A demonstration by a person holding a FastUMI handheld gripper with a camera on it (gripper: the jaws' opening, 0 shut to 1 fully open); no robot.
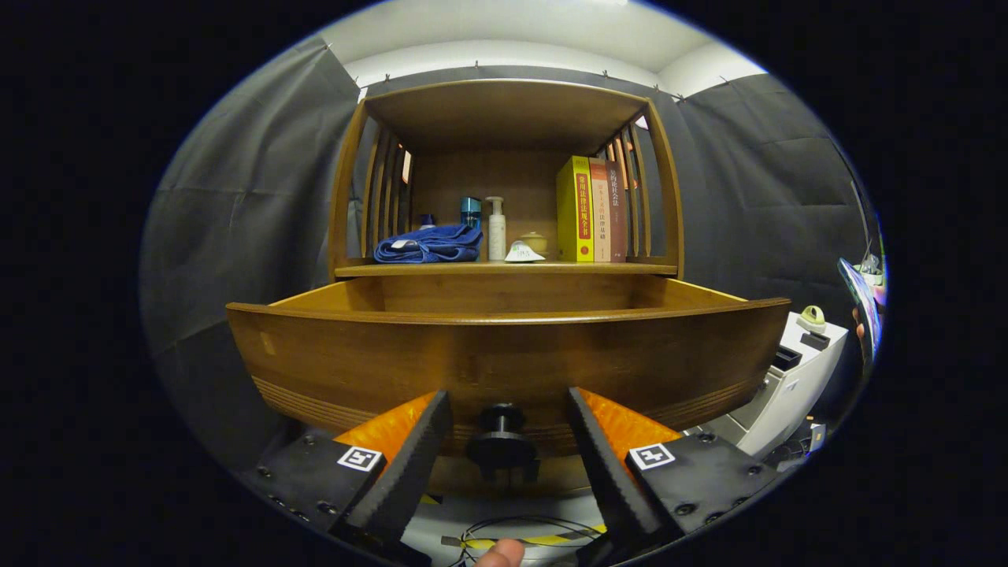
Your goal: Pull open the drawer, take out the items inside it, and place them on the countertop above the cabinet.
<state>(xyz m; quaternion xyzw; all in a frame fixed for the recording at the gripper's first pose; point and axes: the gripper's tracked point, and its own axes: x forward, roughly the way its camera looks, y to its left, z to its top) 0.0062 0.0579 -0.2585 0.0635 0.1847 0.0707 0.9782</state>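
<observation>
A wooden cabinet's drawer (504,350) stands pulled out toward me, its curved front filling the space just ahead of my fingers. Its dark round knob (502,442) sits between my two fingers, with a gap on each side. My gripper (508,405) is open and touches nothing. The drawer's inside is hidden behind its front panel. Above it runs the countertop (504,269), carrying a folded blue cloth (429,244), a white pump bottle (496,230), a blue bottle (471,211), a small white item (524,253) and upright books (591,209).
A white unit (791,378) with small objects on top stands to the right of the drawer. Cables and striped tape (520,539) lie on the floor below. A fingertip (500,555) shows under the fingers. Slatted sides and a roof enclose the shelf.
</observation>
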